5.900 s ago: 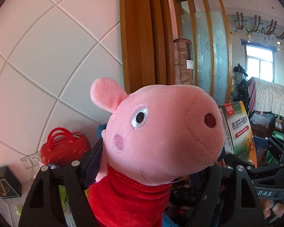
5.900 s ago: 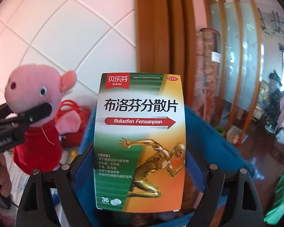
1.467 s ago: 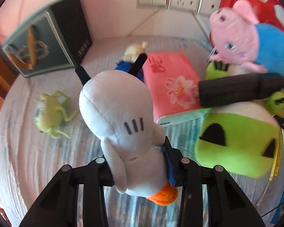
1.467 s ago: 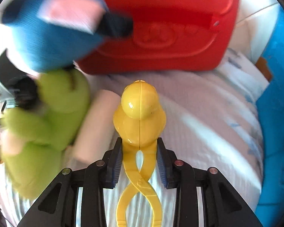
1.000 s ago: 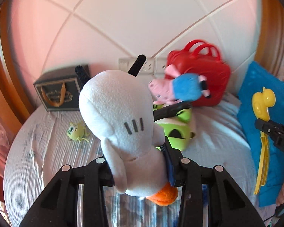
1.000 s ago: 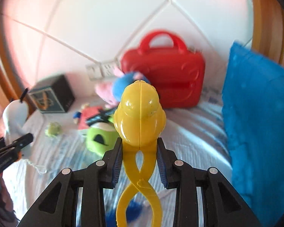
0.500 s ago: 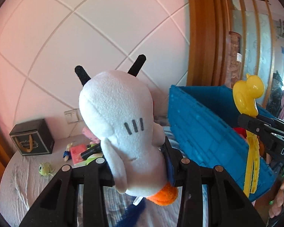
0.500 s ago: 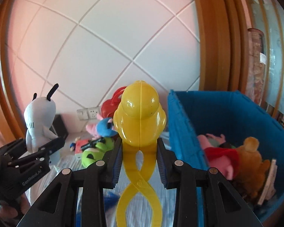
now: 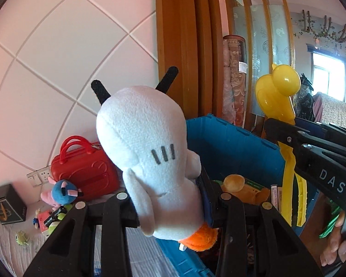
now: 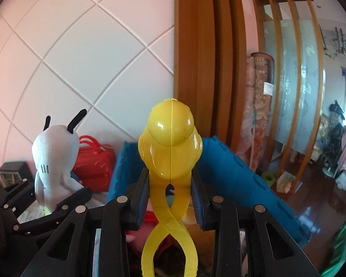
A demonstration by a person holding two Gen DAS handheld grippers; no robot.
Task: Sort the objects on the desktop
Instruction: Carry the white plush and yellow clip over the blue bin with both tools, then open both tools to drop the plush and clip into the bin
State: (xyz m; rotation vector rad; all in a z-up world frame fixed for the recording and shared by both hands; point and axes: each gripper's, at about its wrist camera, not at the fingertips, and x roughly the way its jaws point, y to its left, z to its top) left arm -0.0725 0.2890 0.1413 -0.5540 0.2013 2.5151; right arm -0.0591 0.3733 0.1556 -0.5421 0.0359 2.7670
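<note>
The left gripper (image 9: 170, 198) is clamped on a white plush toy (image 9: 147, 147) with black antennae and three grey stitched lines, held up in front of the blue bin (image 9: 233, 143). The right gripper (image 10: 170, 196) is clamped on a yellow duck-shaped tongs toy (image 10: 170, 143), also raised at the bin. On the right gripper's side the white letters "DAS" (image 9: 332, 181) can be read. Inside the bin lies a brown plush bear (image 9: 235, 182). Behind, a red toy suitcase (image 9: 85, 173) and a black gift box (image 9: 5, 204) stand by the wall; the box's print is too small to read.
</note>
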